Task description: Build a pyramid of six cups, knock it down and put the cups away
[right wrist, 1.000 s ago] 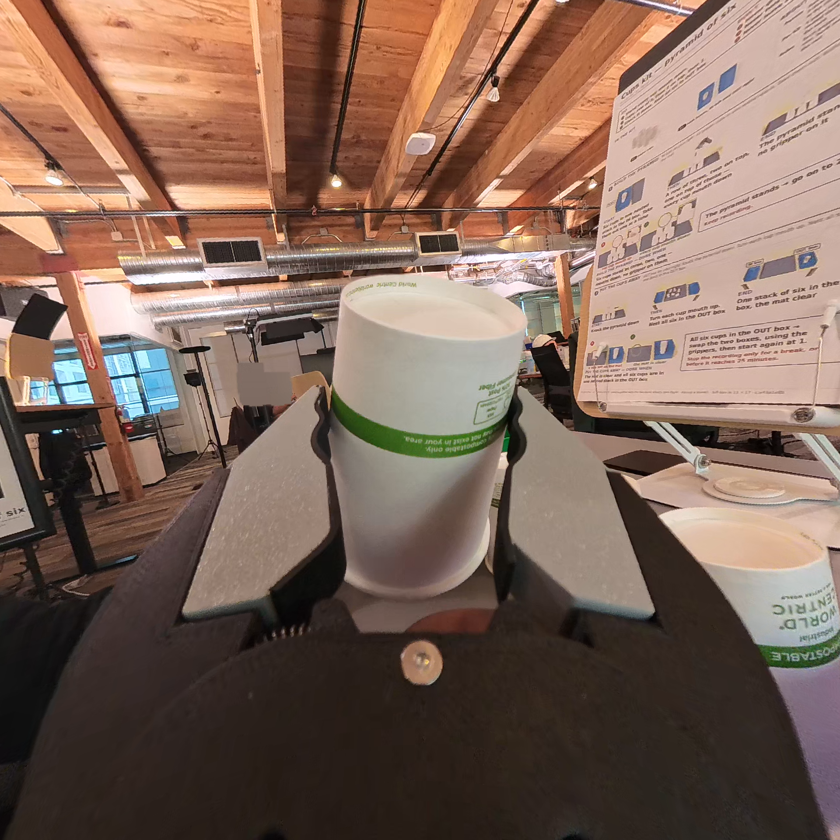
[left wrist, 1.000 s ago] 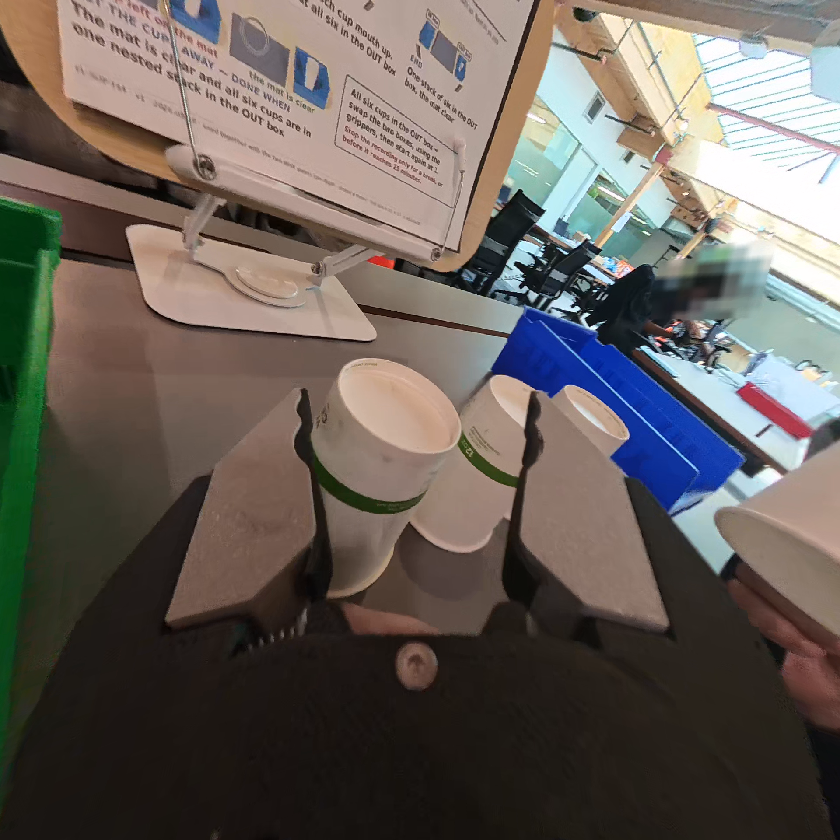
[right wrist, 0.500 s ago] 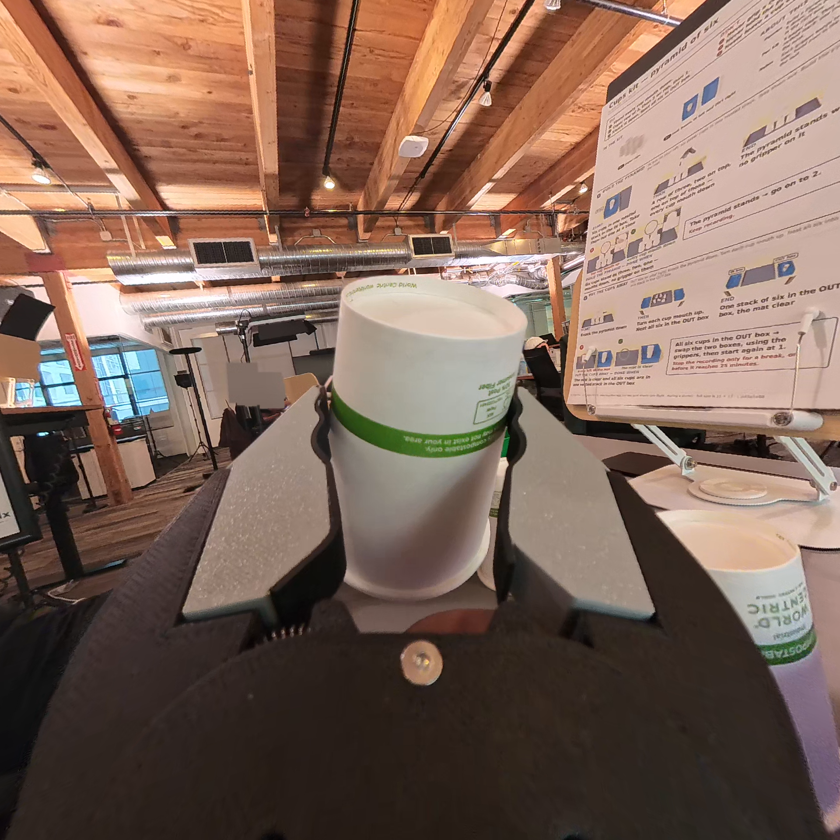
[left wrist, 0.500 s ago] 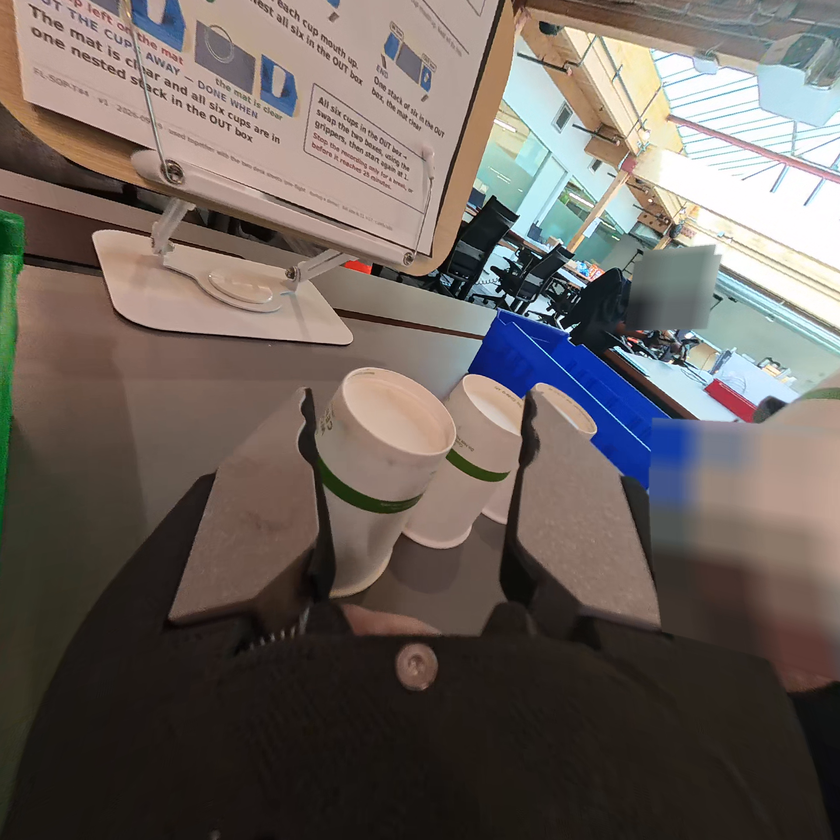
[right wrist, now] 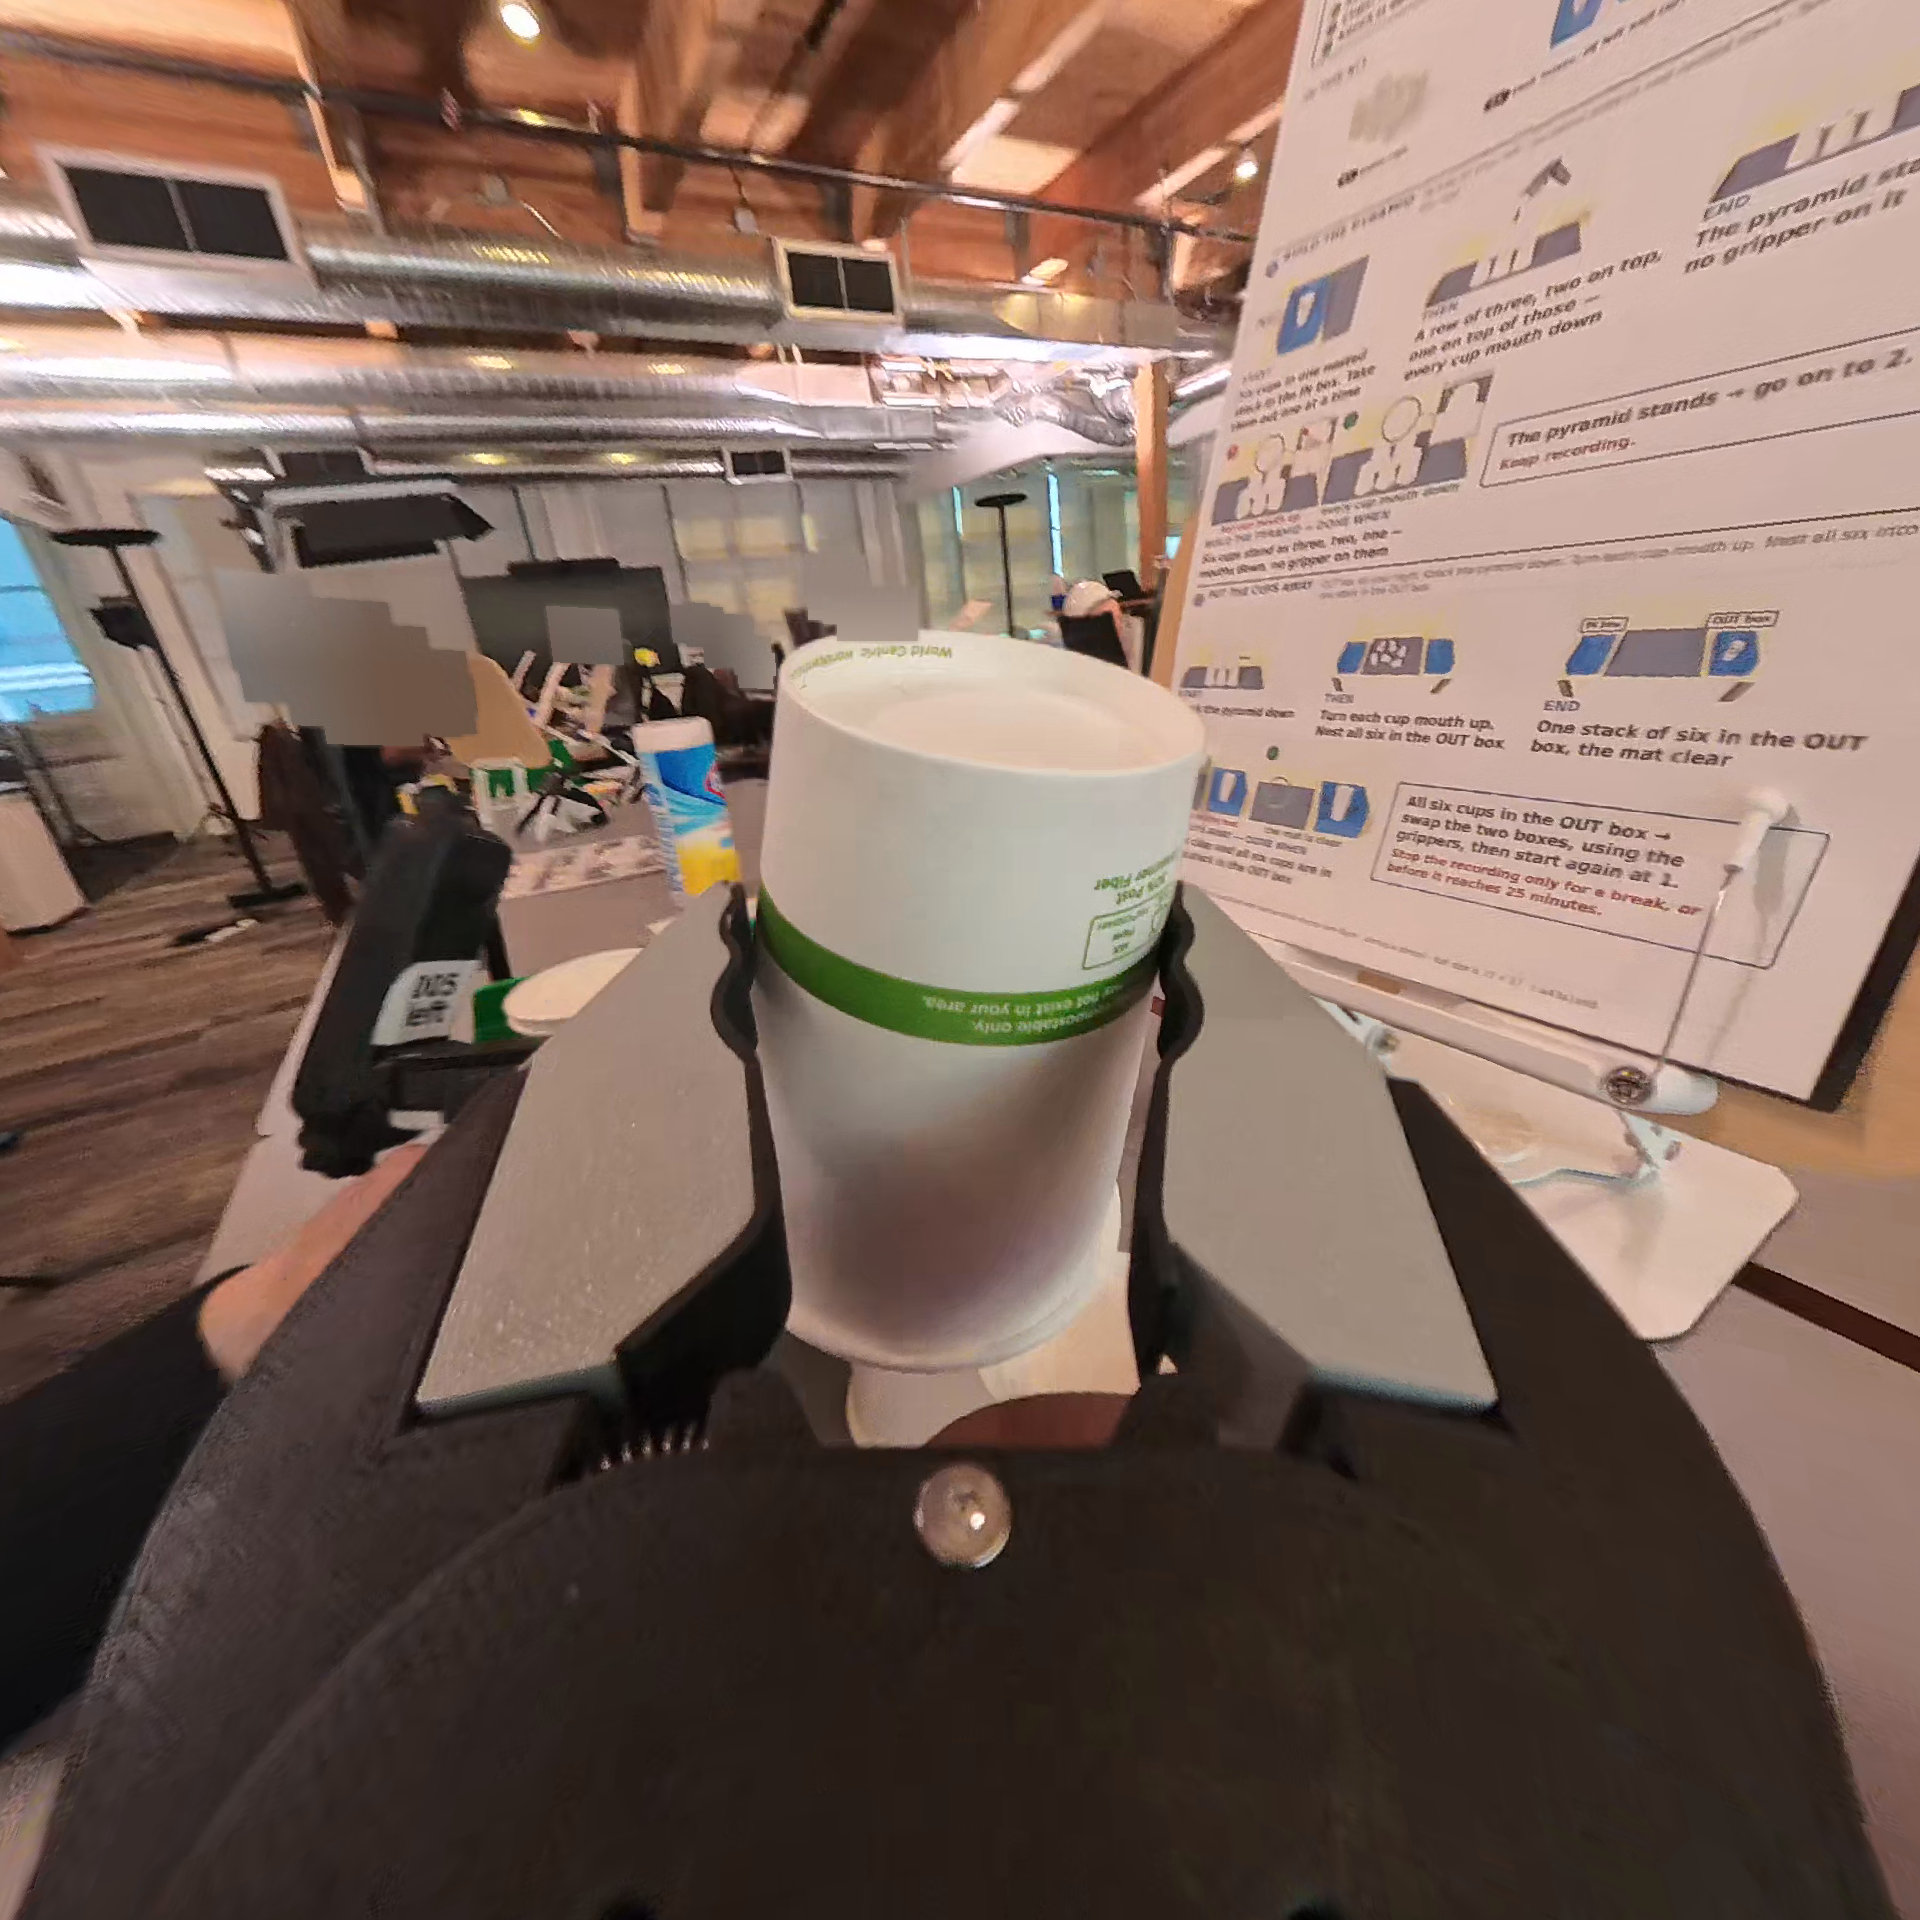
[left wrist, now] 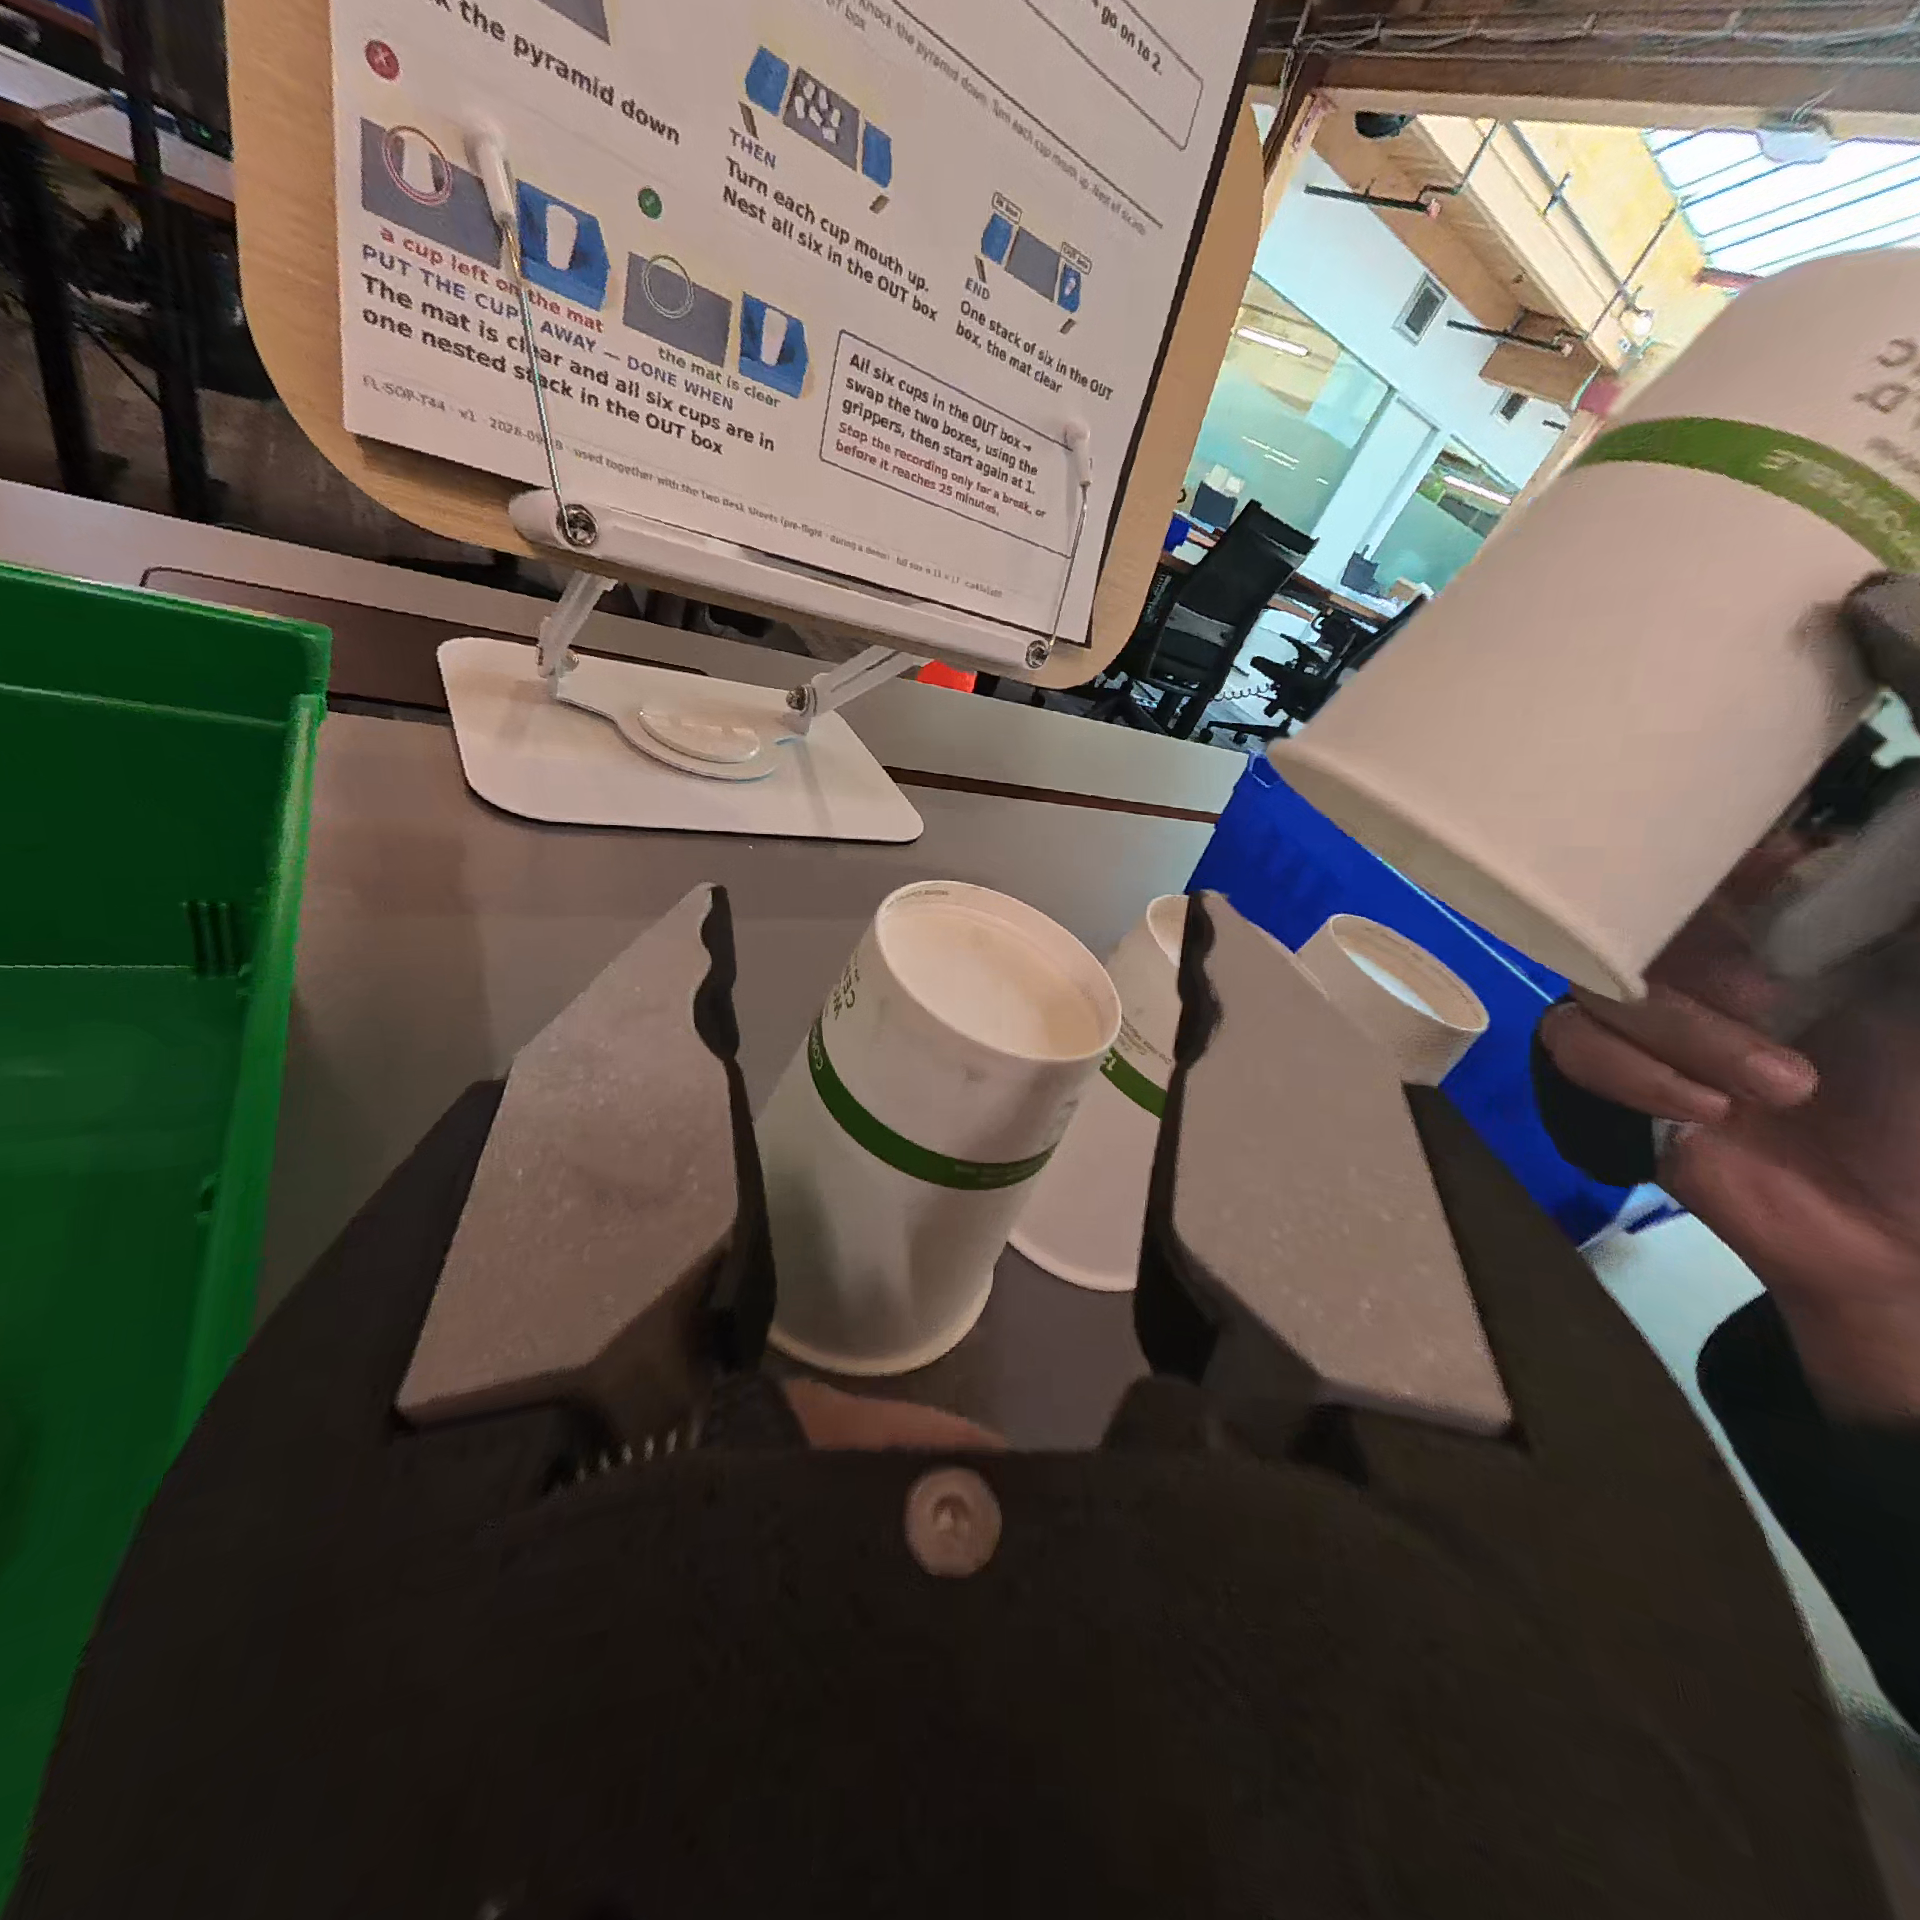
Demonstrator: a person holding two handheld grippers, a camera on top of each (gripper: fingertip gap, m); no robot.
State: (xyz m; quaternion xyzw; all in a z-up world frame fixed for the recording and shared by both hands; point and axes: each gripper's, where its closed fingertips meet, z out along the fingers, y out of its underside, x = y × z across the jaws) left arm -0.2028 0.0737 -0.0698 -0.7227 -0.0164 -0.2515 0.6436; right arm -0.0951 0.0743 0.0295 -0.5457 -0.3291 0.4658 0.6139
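Note:
Three white paper cups with green bands stand mouth-down in a row on the grey mat. In the left wrist view the nearest cup (left wrist: 935, 1101) stands between the jaws of my left gripper (left wrist: 951, 914), against the left finger with a gap at the right; the gripper is open. The second cup (left wrist: 1127, 1049) is partly hidden by the right finger, and the third cup (left wrist: 1392, 997) stands beyond. My right gripper (right wrist: 956, 914) is shut on another cup (right wrist: 966, 987), mouth-down, held in the air. That held cup (left wrist: 1621, 675) shows at the upper right of the left wrist view.
A green bin (left wrist: 135, 831) stands at the left and a blue bin (left wrist: 1299, 883) at the right behind the cups. An instruction board on a white stand (left wrist: 675, 758) is at the back; it also shows in the right wrist view (right wrist: 1558, 520). A hand (left wrist: 1725, 1143) is at the right.
My right gripper has carried its cup in toward the row and tilted downward; the cup now hangs high at the right of the left wrist view. The left gripper stays open around the nearest cup.

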